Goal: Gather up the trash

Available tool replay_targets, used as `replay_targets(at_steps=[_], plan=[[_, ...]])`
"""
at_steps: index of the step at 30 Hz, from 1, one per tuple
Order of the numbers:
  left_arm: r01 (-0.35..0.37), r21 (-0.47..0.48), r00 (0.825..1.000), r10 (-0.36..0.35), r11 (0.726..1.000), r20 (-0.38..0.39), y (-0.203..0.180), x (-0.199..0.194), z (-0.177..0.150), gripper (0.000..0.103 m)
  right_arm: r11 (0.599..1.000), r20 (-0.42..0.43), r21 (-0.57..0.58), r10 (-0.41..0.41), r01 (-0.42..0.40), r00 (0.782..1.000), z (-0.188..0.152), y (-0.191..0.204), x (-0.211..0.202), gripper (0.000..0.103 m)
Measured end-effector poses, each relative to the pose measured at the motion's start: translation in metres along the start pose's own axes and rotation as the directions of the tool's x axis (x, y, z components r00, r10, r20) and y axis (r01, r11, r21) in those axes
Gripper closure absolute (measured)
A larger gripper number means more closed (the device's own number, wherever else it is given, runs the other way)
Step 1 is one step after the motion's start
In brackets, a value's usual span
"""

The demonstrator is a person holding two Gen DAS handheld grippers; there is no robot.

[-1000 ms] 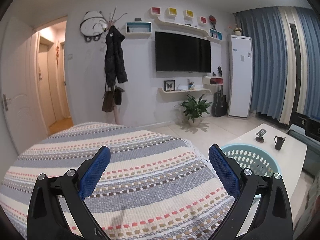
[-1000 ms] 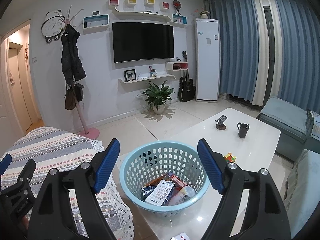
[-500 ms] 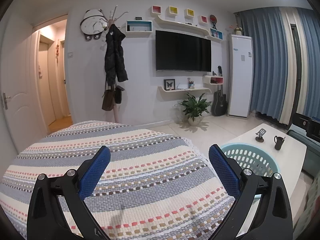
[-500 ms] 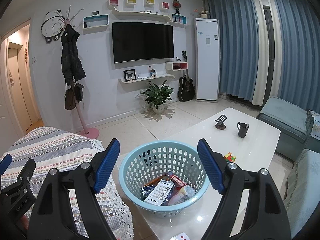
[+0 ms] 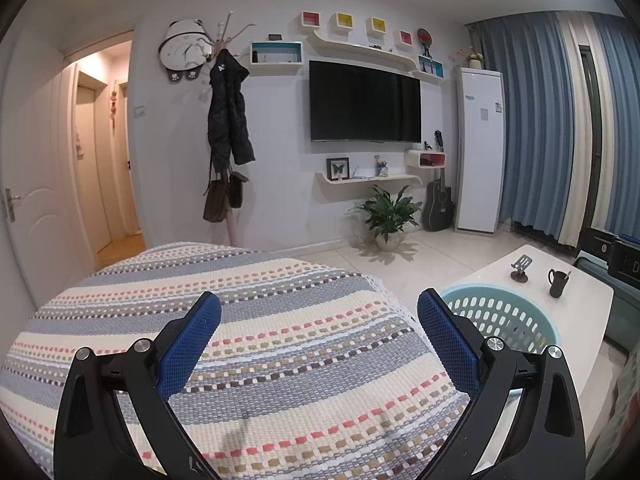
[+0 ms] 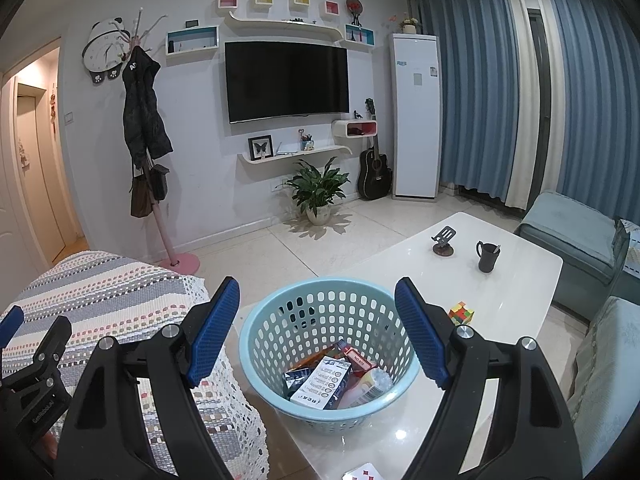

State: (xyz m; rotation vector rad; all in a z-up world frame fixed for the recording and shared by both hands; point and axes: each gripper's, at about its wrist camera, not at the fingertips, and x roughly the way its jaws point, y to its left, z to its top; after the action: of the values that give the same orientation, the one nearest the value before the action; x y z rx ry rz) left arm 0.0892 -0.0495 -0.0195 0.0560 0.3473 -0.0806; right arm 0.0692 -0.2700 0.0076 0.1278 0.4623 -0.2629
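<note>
Left gripper (image 5: pixel 319 316): seen from the left wrist, blue pads spread wide, nothing between them, hovering over the striped cover.
Striped cover (image 5: pixel 256 332): woven bands of grey, cream and pink fill the lower middle of this view, from 7 o'clock round to 5 o'clock.
Basket from the left wrist (image 5: pixel 516 320): pale blue and perforated, peeking out at 4 o'clock just behind the right-hand pad; its contents are hidden from here.
White table (image 5: pixel 580 292): at 3 to 4 o'clock, carrying a black mug (image 5: pixel 558 283) and a small phone stand (image 5: pixel 520 269).
Far wall: a dark television (image 5: pixel 365 101) at 12 o'clock, a potted plant (image 5: pixel 389 216) below it, a black coat (image 5: pixel 229 114) on its rack at 11 o'clock.

Right gripper (image 6: pixel 317 310): over to the right wrist, pads also spread wide, gripping nothing, and framing the basket between them.
Basket (image 6: pixel 276 332): dead centre toward 6 o'clock, sitting on the white table's near end, beside the striped cover's lace edge.
Trash (image 6: pixel 322 382): a white printed carton with red and orange packets and a clear bottle, all lying in the basket's bottom.
Colourful cube (image 6: pixel 461 313): on the table at 4 o'clock, just past the right-hand pad.
Left tool in this view: its black frame and one blue pad tip poke in at 8 o'clock.
</note>
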Motion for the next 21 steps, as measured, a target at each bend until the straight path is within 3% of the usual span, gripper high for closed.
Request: replay_targets(at_steps=[21], plan=[[0.009, 0.016, 1.000, -0.009, 1.000, -0.007, -0.0029, 0.0024, 0.0005, 0.007, 1.000, -0.002, -0.010, -0.001, 0.001, 1.000, 0.0032, 0.0028, -0.0007, 0.027]])
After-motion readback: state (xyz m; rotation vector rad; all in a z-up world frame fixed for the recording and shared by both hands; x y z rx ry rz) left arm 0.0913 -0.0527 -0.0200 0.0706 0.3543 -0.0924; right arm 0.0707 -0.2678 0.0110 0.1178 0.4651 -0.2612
